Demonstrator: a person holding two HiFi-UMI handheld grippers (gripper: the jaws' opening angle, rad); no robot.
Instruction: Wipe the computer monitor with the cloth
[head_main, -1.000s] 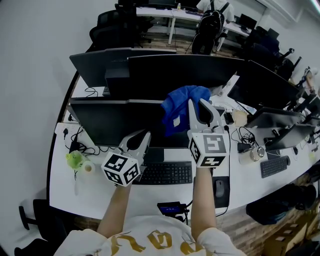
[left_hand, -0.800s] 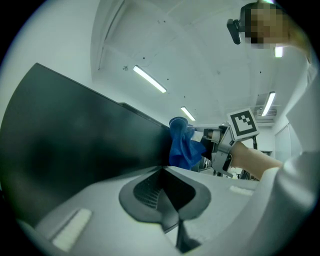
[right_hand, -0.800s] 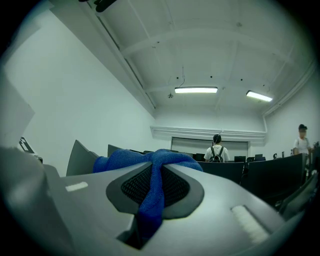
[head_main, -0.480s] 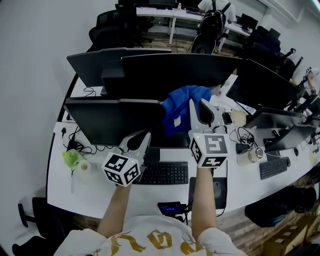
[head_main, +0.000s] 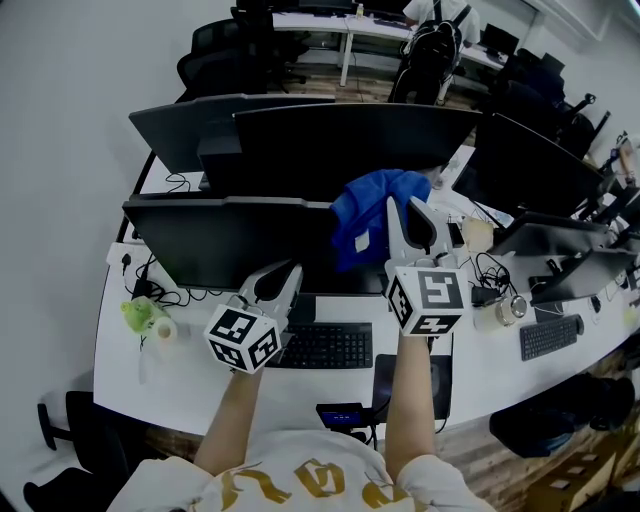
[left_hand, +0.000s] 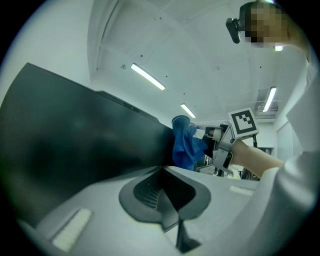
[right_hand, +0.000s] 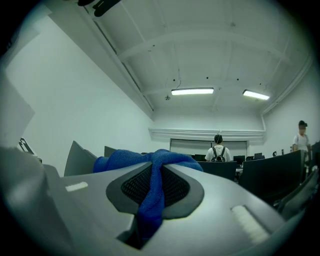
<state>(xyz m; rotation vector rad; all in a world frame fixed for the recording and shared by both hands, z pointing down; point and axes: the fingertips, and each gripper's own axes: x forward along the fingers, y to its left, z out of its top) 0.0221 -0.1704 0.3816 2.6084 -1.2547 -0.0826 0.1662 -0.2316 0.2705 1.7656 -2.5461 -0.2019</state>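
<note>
- Cool, even indoor light comes from ceiling light strips (right_hand: 192, 91) overhead, with no harsh glare.
- The head view bends strongly at the edges and darkens in the corners.
- There the white desk (head_main: 160, 390) reads bright and the near monitor screen (head_main: 230, 245) almost black.
- Both gripper views have round black borders and soft, unfocused foregrounds.

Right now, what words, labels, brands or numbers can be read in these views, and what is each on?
None reads clearly.
White tag on the blue cloth: too small to read.
Gold lettering on the person's white shirt: cut off, unreadable.
Square black-and-white markers on the left cube and right cube: patterns, not words.
Black keyboard keys: too small to read.
</note>
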